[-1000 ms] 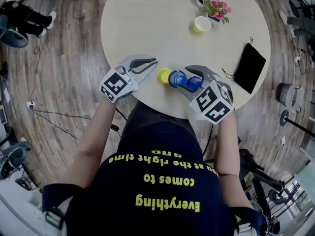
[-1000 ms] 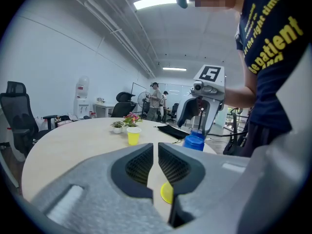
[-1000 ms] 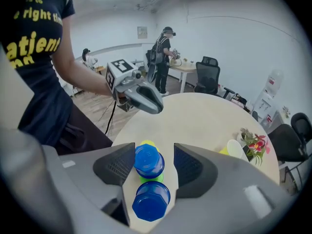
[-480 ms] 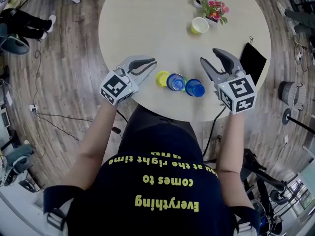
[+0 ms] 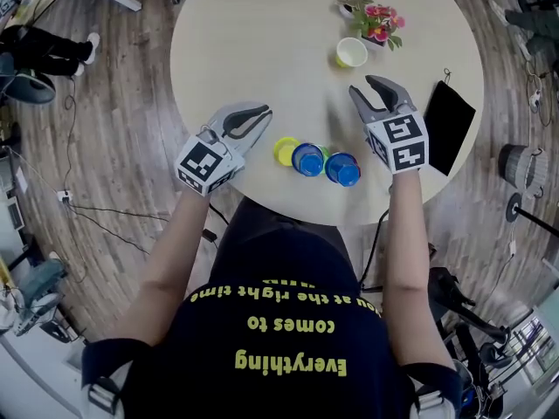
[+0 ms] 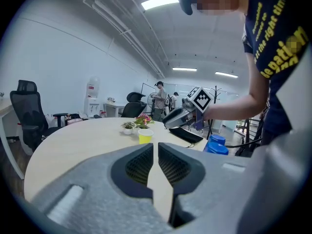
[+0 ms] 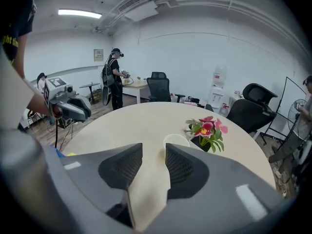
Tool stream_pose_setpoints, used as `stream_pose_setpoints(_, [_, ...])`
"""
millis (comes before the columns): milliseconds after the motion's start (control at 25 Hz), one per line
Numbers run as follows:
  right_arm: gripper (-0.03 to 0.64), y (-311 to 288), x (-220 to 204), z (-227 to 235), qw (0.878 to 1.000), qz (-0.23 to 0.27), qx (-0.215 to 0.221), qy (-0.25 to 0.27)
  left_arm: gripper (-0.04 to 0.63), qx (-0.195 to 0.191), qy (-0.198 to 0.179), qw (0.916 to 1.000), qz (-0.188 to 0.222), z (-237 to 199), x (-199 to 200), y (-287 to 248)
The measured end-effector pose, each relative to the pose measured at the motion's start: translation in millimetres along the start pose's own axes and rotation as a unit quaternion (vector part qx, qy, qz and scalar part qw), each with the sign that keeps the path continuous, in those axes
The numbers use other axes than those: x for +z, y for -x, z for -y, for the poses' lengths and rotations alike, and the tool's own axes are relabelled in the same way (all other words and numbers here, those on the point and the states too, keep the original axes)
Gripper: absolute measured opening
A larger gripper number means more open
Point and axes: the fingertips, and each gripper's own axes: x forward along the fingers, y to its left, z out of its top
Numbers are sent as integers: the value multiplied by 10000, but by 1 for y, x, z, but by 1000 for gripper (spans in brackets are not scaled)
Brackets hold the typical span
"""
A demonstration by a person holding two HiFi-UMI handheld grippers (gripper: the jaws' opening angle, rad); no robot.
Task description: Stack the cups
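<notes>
From the head view, a round table (image 5: 262,24) lay below the person. Both forearms reached forward over its near edge. The left gripper (image 5: 258,114) pointed up and to the right. The right gripper (image 5: 367,88) pointed toward the far yellow cup (image 5: 352,52), which stood just beside a flower pot (image 5: 376,20). Between the grippers, near the table's edge, sat a row of cups: the near yellow cup (image 5: 285,151), then two blue cups (image 5: 307,159). A black pouch (image 5: 447,127) lay to the right.

In the left gripper view, the left gripper (image 6: 156,147) was held almost level, its jaws nearly together with nothing between them. Beyond them were the far yellow cup (image 6: 145,136) and the blue cups (image 6: 217,145).

In the right gripper view, the right gripper (image 7: 153,152) tilted down at the far yellow cup (image 7: 175,140). Its jaws had just been closing yet stood apart, with only bare tabletop between them.
</notes>
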Motion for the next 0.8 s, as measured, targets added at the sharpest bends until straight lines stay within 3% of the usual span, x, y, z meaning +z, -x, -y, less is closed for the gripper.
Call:
stream_pose_setpoints(240, [143,-41,-6,13,9956,-407,-274,802,35,54,135,9999,1,-4,0,-8])
stream_pose_setpoints(480, [112,-68,-17,17,9760,-920,-517,1906,35,77,323,9994,65,-7,-4,-6])
stream_pose_setpoints(800, [60,-81,-25,24,9636,-1248,-643,2277,35,144,356,9993,31,-12,-9,-6])
